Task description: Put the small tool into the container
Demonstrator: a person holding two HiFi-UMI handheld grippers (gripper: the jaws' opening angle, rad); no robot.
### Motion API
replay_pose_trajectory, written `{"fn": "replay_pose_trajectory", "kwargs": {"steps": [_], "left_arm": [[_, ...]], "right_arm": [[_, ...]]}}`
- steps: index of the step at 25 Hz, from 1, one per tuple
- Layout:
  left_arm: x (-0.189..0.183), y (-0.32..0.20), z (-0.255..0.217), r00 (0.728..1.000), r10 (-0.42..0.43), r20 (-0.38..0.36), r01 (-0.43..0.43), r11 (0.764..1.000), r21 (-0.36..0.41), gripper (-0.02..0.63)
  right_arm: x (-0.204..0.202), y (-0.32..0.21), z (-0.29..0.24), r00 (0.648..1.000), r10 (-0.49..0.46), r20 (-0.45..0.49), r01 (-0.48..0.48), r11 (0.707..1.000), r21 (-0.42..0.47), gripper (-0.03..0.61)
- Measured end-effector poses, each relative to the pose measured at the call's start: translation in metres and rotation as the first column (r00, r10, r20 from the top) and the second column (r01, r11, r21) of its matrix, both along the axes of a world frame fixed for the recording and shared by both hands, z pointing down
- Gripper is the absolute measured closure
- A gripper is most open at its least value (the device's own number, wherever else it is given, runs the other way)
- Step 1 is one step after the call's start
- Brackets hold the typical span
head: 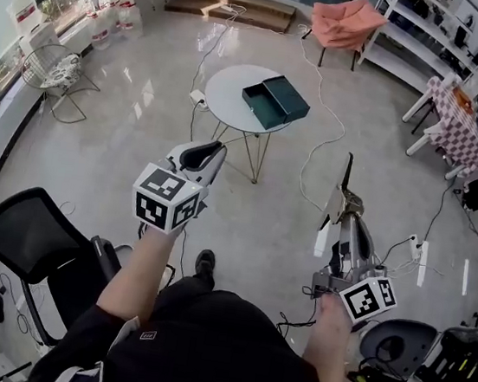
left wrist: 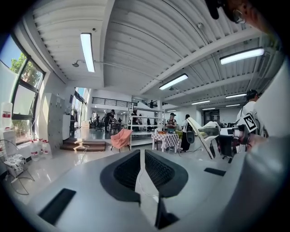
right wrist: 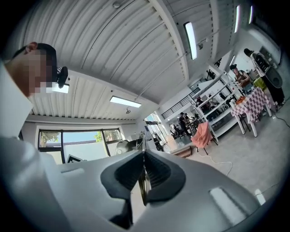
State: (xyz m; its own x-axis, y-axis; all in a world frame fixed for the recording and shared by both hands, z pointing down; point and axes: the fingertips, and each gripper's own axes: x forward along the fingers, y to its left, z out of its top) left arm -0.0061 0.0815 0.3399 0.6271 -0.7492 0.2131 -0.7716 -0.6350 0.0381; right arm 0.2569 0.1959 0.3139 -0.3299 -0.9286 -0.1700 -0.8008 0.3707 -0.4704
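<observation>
Right claw (head: pixel 342 210) clamped on small tool (head: pixel 347 169), left claw (head: pixel 212 154) nearly closed, empty, green container (head: pixel 274 101) on round table (head: pixel 222 93).

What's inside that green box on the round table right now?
The open box on the table shows only its dark green lining; nothing visible inside. Its near wall hides a strip of the bottom.

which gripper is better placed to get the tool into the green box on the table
Right. The right gripper is shut on the small tool, while the left gripper holds nothing. Neither is over the container yet.
</observation>
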Motion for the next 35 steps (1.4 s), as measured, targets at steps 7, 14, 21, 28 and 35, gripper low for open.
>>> {"fn": "replay_pose_trajectory", "kwargs": {"steps": [7,14,21,28,35], "left_arm": [[-0.033,-0.082,0.005,0.999,0.053,-0.003,-0.053,0.999,0.013,0.577],[-0.071,-0.141,0.018,0.999,0.033,-0.019,-0.034,0.999,-0.014,0.578],[-0.078,-0.174,0.041,1.0,0.008,-0.028,-0.009,0.998,-0.062,0.578],[-0.068,-0.225,0.051,1.0,-0.023,-0.012,0.022,0.997,-0.071,0.578],[-0.026,-0.303,0.053,0.998,-0.05,0.024,0.052,0.995,-0.086,0.578]], "right_arm": [[-0.05,-0.09,0.002,1.0,0.008,-0.021,-0.008,1.0,-0.003,0.558],[-0.101,-0.156,0.012,0.998,-0.048,-0.03,0.046,0.998,-0.035,0.558],[-0.1,-0.201,0.03,0.997,-0.061,-0.037,0.058,0.995,-0.082,0.558],[-0.086,-0.269,0.049,0.995,-0.102,-0.005,0.101,0.989,-0.109,0.558],[-0.056,-0.356,0.055,0.986,-0.167,-0.015,0.165,0.98,-0.113,0.558]]}}
